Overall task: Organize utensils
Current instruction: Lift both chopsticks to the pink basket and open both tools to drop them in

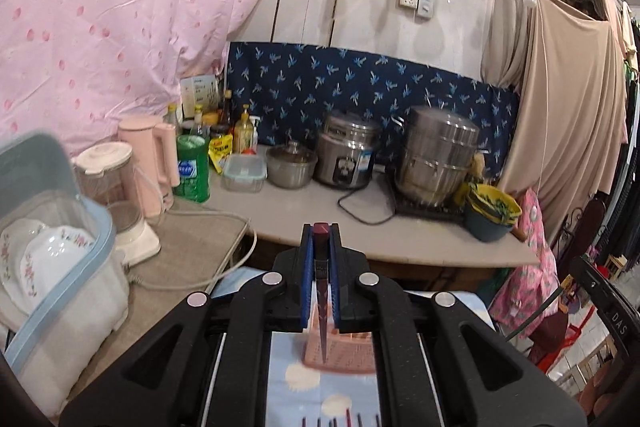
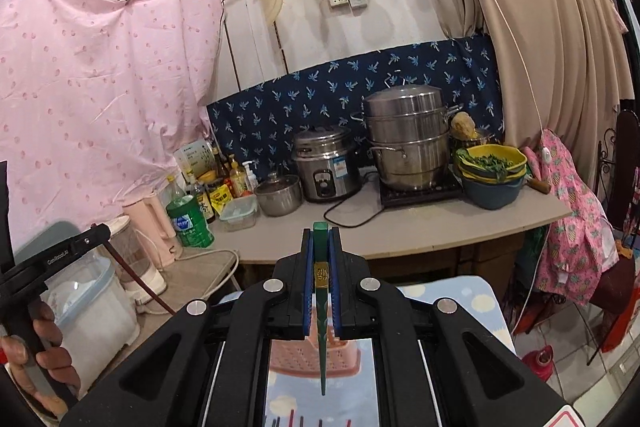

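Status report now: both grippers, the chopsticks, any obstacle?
Left gripper shut on dark red chopstick. Right gripper shut on green chopstick. Pink perforated basket below, unobstructed.

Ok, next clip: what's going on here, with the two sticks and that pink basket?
A person holds tongs in each hand. The left tongs are shut on a dark red chopstick, the right tongs on a green chopstick. Both sticks hang point-down over a pink basket on a blue patterned cloth. Neither stick is in the basket yet. More chopsticks lie on the cloth at the bottom edge of the left view.
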Available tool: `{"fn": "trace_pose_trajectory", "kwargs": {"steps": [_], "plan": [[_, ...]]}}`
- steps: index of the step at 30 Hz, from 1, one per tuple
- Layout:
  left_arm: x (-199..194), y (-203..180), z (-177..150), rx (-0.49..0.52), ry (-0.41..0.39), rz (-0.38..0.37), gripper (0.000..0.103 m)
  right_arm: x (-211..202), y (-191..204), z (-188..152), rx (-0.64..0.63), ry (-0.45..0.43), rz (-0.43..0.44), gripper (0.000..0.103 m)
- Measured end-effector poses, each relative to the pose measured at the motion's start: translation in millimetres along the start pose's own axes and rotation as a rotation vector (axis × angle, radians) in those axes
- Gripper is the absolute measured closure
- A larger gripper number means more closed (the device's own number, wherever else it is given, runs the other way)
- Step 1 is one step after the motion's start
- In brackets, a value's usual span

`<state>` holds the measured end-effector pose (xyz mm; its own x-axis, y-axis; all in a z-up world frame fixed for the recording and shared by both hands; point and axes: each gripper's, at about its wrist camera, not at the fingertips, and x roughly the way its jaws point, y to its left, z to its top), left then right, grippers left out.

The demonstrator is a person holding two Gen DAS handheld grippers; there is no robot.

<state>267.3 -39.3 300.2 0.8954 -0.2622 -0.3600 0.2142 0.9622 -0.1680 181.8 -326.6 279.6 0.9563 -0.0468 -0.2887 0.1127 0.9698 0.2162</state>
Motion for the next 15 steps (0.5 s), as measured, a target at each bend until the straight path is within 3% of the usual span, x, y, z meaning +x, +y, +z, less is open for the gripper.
{"fn": "trace_pose_trajectory", "kwargs": {"steps": [8,15], "plan": [[60,-12,12,0.005,-0.010,0.010,0.096,69,-3,17,0.027,0.009,0.008,0.096],[106,-5,-14,-0.003,0.053,0.013,0.096,117,-11,-18,0.023,0.092,0.006,0.096]]}}
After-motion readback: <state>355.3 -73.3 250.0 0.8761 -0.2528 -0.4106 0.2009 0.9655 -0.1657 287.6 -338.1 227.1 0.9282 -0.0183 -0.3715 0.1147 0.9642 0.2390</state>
